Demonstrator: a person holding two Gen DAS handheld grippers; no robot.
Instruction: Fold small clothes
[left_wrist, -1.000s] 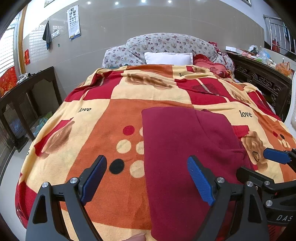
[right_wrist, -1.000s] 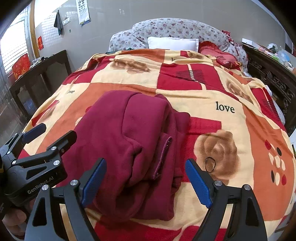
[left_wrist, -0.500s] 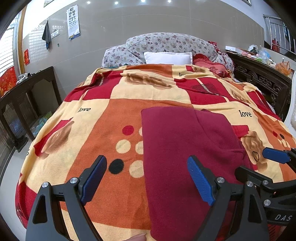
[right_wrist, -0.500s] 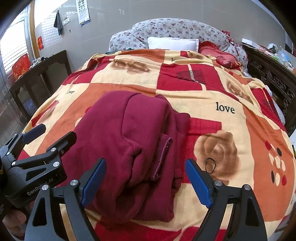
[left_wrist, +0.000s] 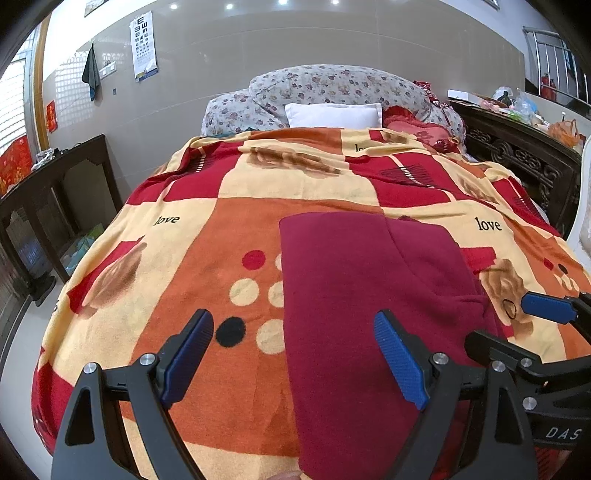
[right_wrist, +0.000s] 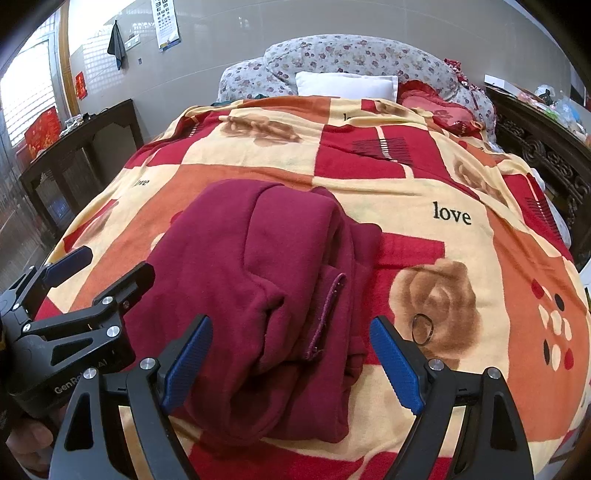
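1. The maroon garment (right_wrist: 266, 280) lies folded in a thick bundle on the near part of the patterned blanket (right_wrist: 424, 177); its layered edges face the right side; a black hair tie (right_wrist: 422, 328) lies just beside it on a rose print.
2. The right gripper (right_wrist: 291, 362) hovers over the bundle's near end, fingers spread wide, holding nothing.
3. The left gripper (left_wrist: 293, 354) hovers at the bundle's left edge, fingers likewise spread and empty.
4. A white pillow (left_wrist: 334, 115) sits at the bed's far end.
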